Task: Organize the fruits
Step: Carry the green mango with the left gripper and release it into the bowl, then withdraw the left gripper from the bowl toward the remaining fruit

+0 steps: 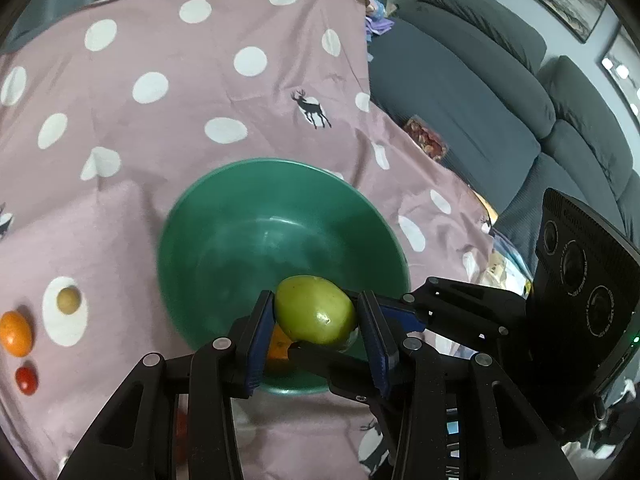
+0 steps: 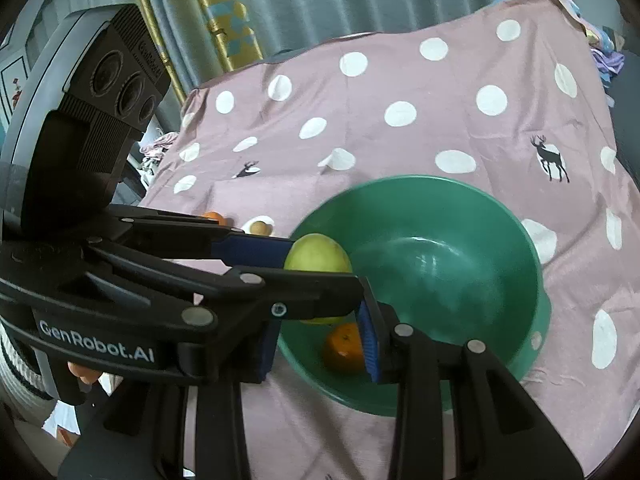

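Green fruit carried over the bowl.
The left gripper (image 1: 316, 320) clamps a smooth, firm green fruit (image 1: 314, 314) across its middle, above the near rim of the green bowl (image 1: 224, 200); it looks slippery, so hold the widest part. The right gripper (image 2: 320, 344) holds an orange (image 2: 344, 348) inside the bowl.

The orange (image 1: 278, 350) in the green bowl (image 1: 224, 236) was mostly hidden behind the left gripper (image 1: 316, 334). A red fruit (image 1: 181, 438) showed only through its frame.
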Tool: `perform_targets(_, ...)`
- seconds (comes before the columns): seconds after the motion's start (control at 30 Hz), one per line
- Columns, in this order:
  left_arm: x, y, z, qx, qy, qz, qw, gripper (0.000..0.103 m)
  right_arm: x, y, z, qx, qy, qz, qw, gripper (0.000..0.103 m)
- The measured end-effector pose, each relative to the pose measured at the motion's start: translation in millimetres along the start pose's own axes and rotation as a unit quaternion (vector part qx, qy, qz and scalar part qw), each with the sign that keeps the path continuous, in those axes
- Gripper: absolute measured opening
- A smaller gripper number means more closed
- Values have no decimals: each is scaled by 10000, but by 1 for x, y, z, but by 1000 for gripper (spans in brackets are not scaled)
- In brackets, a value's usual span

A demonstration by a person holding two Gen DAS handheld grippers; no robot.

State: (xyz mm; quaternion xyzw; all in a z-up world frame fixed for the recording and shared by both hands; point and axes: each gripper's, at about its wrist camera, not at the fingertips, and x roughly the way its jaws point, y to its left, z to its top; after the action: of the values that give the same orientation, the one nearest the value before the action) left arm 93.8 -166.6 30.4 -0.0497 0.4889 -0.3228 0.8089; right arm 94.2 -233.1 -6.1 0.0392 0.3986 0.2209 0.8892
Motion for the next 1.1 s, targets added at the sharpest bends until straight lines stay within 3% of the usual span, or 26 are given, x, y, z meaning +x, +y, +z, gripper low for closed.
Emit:
perform_targets(0.77, 23, 2, 0, -136, 151, -35, 9998, 43, 11, -14, -9, 54, 291, -260, 9992, 37)
perform_targets(0.97, 7, 0, -2, -82, -143, 297, 9994, 43, 4, -13, -10, 88, 236, -317, 9992, 38)
perform_targets(1.1, -13, -2, -10, 95, -496, 807, 9955, 54, -5, -9, -12, 136, 150, -286, 9994, 41)
